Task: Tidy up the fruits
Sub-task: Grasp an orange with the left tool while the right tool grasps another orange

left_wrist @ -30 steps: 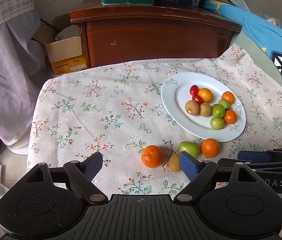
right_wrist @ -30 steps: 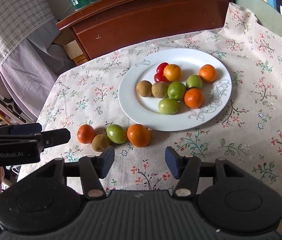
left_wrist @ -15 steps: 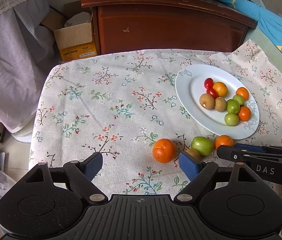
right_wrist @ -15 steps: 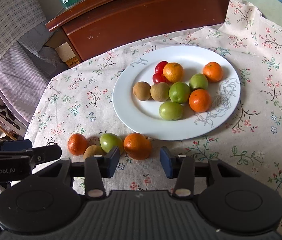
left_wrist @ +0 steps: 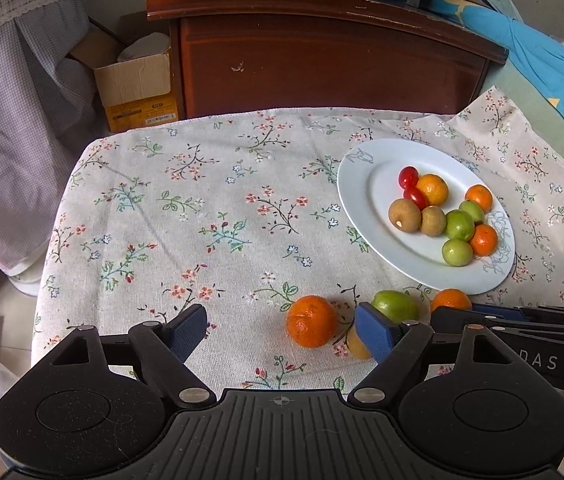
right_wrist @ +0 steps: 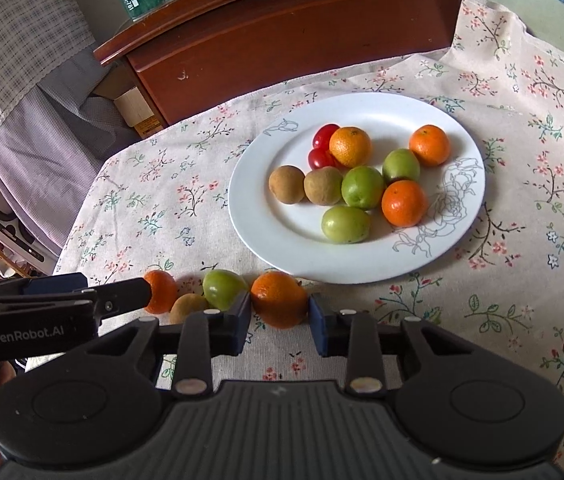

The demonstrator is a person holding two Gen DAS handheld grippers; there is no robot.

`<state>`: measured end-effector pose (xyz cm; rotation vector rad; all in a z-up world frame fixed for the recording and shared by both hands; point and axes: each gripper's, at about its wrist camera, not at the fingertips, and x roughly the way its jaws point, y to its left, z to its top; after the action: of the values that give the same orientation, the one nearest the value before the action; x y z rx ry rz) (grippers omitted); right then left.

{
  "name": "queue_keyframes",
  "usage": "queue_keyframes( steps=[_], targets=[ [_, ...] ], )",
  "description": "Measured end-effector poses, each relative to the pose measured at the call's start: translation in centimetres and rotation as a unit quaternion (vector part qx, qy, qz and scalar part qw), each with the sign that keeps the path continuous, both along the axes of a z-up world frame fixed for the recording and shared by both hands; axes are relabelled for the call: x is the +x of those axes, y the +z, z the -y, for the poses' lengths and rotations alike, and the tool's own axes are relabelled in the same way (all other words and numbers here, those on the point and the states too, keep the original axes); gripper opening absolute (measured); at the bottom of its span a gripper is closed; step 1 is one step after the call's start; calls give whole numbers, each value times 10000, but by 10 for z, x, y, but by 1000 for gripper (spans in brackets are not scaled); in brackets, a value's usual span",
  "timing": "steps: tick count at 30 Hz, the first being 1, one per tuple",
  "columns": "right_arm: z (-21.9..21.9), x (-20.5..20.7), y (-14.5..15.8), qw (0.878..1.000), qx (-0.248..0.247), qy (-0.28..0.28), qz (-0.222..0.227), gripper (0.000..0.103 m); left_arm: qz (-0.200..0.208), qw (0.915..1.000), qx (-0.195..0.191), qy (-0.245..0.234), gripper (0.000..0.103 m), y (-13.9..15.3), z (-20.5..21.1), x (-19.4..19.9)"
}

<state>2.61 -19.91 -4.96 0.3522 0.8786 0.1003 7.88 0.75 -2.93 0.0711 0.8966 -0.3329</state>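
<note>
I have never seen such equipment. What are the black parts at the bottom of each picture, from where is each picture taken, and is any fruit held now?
The black parts are two hand-held grippers; a person carries one in each hand, and each has a camera looking forward along its two blue-padded fingers.

In the left camera's picture, the left gripper is wide open and holds nothing. In the right camera's picture, the right gripper has its fingers on either side of an orange on the floral tablecloth; whether they already press it is unclear.

Beside that orange lie a green fruit, a brown fruit and another orange. The white plate already holds more fruit.
</note>
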Motion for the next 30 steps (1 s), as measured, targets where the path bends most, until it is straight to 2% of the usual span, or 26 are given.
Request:
queue_keyframes(
  steps=[5,13,14,17,22,30],
  targets=[
    [4,-4,1,9999,69,-71,-63,31,-177,9998,8,-42,59,-9,7,6],
    [4,-5,2,9999,82,-40,-57,31,-221,9997,109,-17,57,-24,12,11],
    [3,-5,2,9999,81,-33,-63,31,-206,9997,104,-41,53,-24,13,11],
    [3,-5,2,9999,73,-44,-72,31,-214,9996,4,-193,28,-23,15,10],
    [4,-4,2,9999,91,-75,-73,31,-165,9996,-3,-234,28,-21,16,8],
    [3,-6,6,9999,126,-24,-11,31,137,9996,-2,-266,28,-6,17,3]
  ],
)
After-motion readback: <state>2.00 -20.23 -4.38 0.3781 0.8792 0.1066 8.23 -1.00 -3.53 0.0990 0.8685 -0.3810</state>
